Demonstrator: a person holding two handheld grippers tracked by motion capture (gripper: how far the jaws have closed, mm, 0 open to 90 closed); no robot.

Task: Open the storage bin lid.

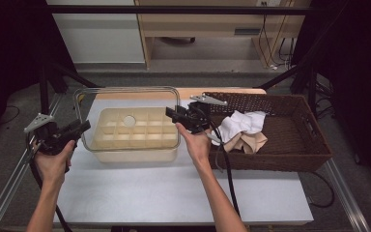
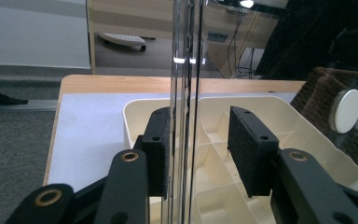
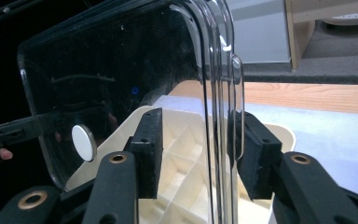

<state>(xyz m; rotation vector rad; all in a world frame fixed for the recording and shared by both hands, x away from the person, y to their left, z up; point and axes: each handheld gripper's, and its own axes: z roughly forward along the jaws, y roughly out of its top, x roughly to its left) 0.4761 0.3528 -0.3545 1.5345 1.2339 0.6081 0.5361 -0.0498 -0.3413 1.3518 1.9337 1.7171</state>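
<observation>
- Left tongs (image 1: 84,126) grasp the 9 o'clock edge of the clear lid (image 1: 125,96). In the left gripper view (image 2: 198,149) the rim stands upright between the pads, one pad flat against it. The clear plastic makes the other contact hard to read.
- Right tongs (image 1: 170,113) grasp the 3 o'clock edge of the same lid. In the right gripper view (image 3: 196,149) one pad lies on the rim (image 3: 223,93), and the other stands a little off the visible edge.
- Lid: it hangs between the two tongs, over the box (image 1: 135,154) and clear of its rim. It is tilted, with its 12 o'clock side higher.
- Knob (image 1: 129,121): white and round, it sits mid-lid. It also shows through the plastic in both gripper views (image 3: 84,142) (image 2: 346,110).
- Box: cream, split into small compartments (image 2: 303,135). It stands on the table (image 1: 174,188), towards 11 o'clock of the table's middle.
- Basket (image 1: 290,145): dark wicker, just beside the box at its 3 o'clock.
- Cloths (image 1: 244,125): white and beige, bunched at the basket's 9 o'clock end, near the right hand (image 1: 198,145).
- Left hand (image 1: 53,162): at the table's 9 o'clock edge, with the cable trailing down from it.
</observation>
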